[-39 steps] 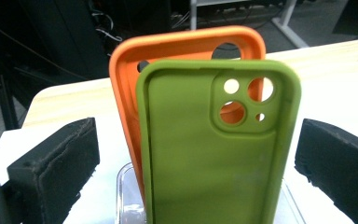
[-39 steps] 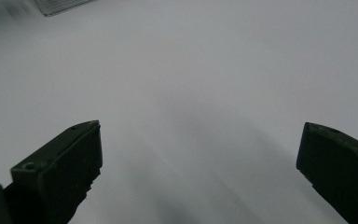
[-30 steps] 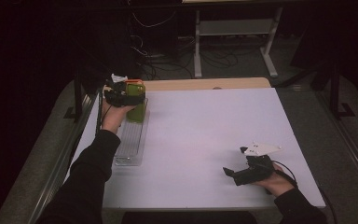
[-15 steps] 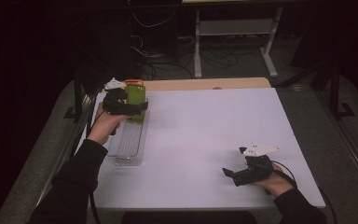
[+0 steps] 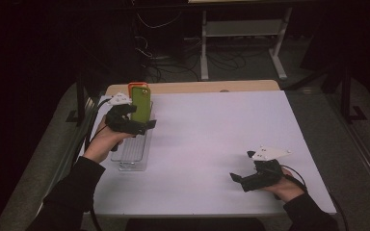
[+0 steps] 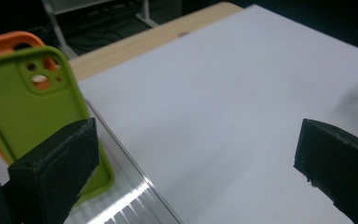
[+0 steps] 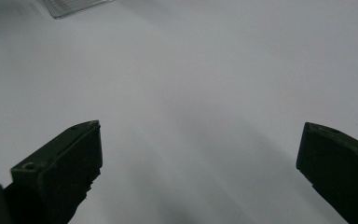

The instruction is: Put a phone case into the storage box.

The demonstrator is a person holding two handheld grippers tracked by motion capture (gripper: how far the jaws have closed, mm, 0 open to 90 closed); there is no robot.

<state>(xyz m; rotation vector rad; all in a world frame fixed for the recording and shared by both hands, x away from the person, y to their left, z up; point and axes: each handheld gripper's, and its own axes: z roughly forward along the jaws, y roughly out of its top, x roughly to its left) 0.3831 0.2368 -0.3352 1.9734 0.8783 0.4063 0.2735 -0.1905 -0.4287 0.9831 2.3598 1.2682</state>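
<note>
A green phone case (image 5: 140,102) stands upright in a clear ribbed rack (image 5: 131,158) at the table's left side, with an orange case (image 5: 136,86) right behind it. My left gripper (image 5: 142,120) hovers over the rack just in front of the green case, open and holding nothing. In the left gripper view the green case (image 6: 32,107) rises beside the left jaw, the orange case (image 6: 7,42) peeks out behind it, and the rack (image 6: 130,200) lies below. My right gripper (image 5: 241,168) rests low near the front right, open and empty (image 7: 200,158).
The white table top (image 5: 212,130) stretches bare between the two grippers. A wooden strip (image 5: 197,86) runs along its far edge. Beyond it are a metal stand and cables on a dark floor. One corner of the rack (image 7: 74,5) shows in the right gripper view.
My left gripper was up at the green case and has drawn back toward the person, leaving the case standing in the rack. The right gripper has stayed put.
</note>
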